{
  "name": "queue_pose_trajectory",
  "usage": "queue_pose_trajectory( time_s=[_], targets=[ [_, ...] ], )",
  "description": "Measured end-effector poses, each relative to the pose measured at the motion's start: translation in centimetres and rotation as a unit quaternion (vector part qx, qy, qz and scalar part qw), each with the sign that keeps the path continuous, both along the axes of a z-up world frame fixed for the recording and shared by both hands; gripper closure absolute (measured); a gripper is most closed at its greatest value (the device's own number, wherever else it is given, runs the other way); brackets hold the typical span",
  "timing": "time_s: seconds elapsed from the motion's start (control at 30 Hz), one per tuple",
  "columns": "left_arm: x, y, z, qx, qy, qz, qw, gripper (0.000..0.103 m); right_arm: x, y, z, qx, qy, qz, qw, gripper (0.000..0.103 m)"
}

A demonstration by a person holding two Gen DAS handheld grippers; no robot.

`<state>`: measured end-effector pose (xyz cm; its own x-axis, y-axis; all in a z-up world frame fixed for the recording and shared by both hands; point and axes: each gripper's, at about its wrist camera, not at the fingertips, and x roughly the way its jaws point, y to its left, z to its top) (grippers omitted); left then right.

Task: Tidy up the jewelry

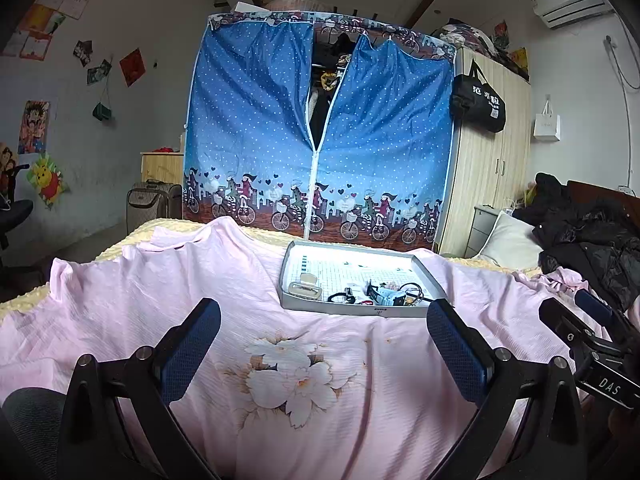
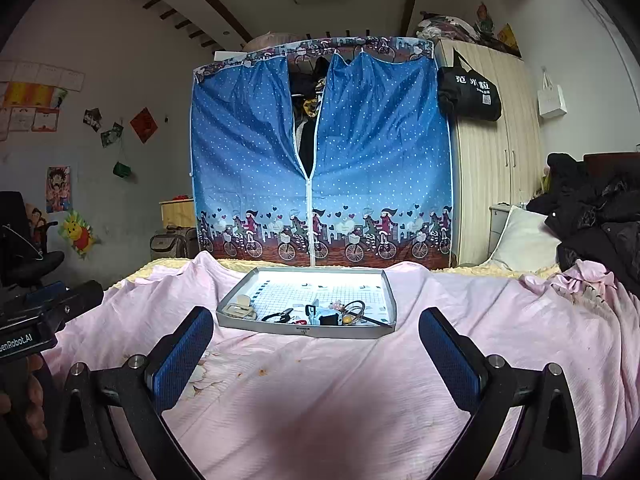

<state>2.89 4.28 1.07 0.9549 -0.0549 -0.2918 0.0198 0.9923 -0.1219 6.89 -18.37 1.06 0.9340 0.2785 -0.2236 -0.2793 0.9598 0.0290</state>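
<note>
Tray holding small case, tangled jewelry, both grippers spread empty

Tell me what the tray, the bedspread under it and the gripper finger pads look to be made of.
Tray: probably thin cardboard or plastic, matte grey walls, printed grid floor; the pictures leave it open.
Bedspread: soft woven fabric, pale pink with a fine ribbed, crinkled weave and a printed flower.
Finger pads: blue, dotted grip texture, likely rubber, set on black rigid fingers.

Crinkled pink cloth bedsheet, matt
</note>
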Motion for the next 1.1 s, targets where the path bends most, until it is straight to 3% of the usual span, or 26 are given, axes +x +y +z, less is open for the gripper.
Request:
queue_pose_trajectory(
  time_s=[1.1],
  targets=[
    [0.08,0.18,-0.05,0.001,0.0,-0.002,1.0,0.002,0.16,-0.19,-0.06,0.0,0.003,0.0,1.0,0.0]
  ],
)
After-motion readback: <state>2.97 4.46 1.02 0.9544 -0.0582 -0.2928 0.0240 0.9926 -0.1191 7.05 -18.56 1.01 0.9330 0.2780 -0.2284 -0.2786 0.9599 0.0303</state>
